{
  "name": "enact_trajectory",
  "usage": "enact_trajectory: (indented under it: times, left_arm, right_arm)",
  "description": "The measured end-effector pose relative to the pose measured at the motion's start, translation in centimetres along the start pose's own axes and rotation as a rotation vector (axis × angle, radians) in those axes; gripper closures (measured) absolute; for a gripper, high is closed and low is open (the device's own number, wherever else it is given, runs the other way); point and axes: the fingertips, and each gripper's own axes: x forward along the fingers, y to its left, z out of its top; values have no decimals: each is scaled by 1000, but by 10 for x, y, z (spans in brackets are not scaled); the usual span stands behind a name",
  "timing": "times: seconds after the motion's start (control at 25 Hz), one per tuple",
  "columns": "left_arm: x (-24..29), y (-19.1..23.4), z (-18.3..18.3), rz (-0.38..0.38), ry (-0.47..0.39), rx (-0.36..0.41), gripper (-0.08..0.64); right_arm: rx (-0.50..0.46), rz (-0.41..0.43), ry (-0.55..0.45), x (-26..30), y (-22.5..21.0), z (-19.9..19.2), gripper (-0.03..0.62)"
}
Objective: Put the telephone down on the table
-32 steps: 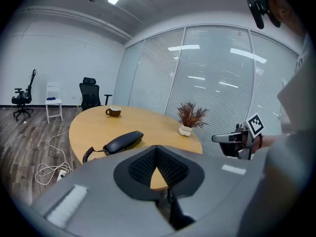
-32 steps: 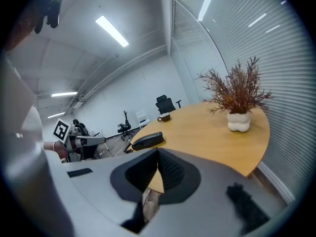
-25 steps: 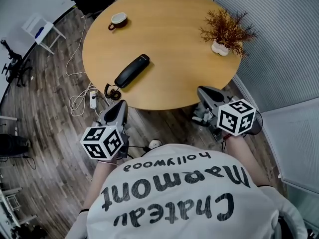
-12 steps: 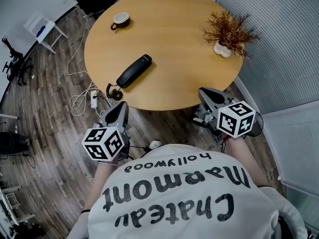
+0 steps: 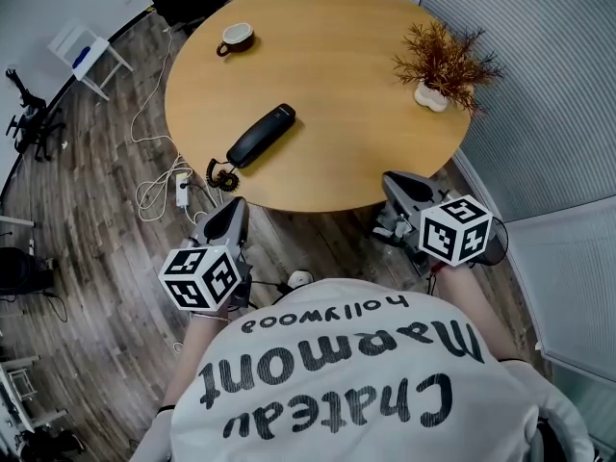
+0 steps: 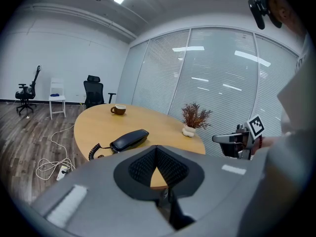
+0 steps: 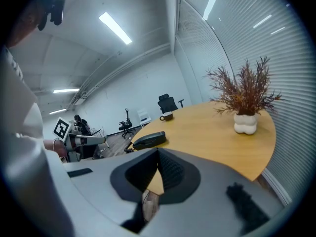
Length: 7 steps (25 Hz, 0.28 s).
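The telephone (image 5: 260,135) is laid flat on the near left of the table (image 5: 337,75), so the task is judged done; both claws are best held clear of its cord. The left gripper (image 5: 236,205) and right gripper (image 5: 395,179) are closed on nothing. A cup (image 5: 236,37), contents unclear, is set far left; a white pot (image 5: 430,96) of dried twigs is set far right.

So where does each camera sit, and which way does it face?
Head view: on the person's head, facing down at the table; shirt, left gripper and right gripper show.
Left gripper view: on the left gripper, facing along its shut jaws over the table; right gripper shows.
Right gripper view: likewise on the right gripper; left gripper shows.
All three share the telephone.
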Motion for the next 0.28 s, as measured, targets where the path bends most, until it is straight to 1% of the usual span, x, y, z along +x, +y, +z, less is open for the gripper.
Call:
enact_trajectory:
  times: [0.28]
  left_arm:
    - [0,2,0,-1,-2,-4,551]
  right_arm:
    - [1,-2,5,0,1,0,577]
